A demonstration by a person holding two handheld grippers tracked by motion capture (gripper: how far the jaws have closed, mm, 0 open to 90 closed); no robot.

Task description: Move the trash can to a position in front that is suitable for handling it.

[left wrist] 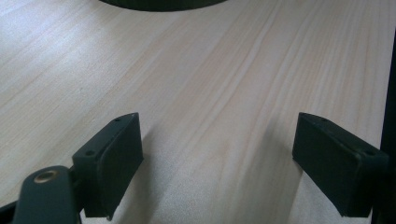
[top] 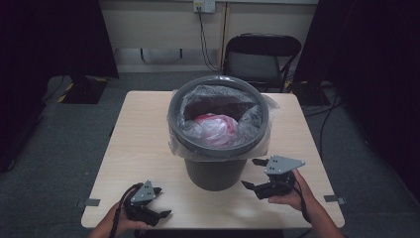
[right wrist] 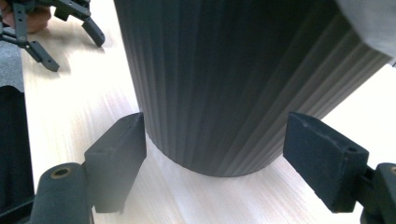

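Observation:
A dark grey ribbed bin (top: 218, 171) stands on the light wood table (top: 143, 144), lined with a clear plastic bag (top: 267, 106) folded over its rim. Pink and white plastic (top: 218, 126) lies inside. My right gripper (top: 253, 174) is open at the bin's right, low by its base; in the right gripper view its jaws stand apart before the bin's ribbed wall (right wrist: 224, 79). My left gripper (top: 161, 202) is open near the table's front left edge, over bare wood (left wrist: 210, 93), with the bin's base (left wrist: 159, 3) at the top edge of the left gripper view.
A black folding chair (top: 262, 54) stands beyond the table's far side. Cables (top: 205, 34) hang from a wall socket. Grey carpet surrounds the table. The left gripper (right wrist: 51, 28) shows far off in the right gripper view's upper left.

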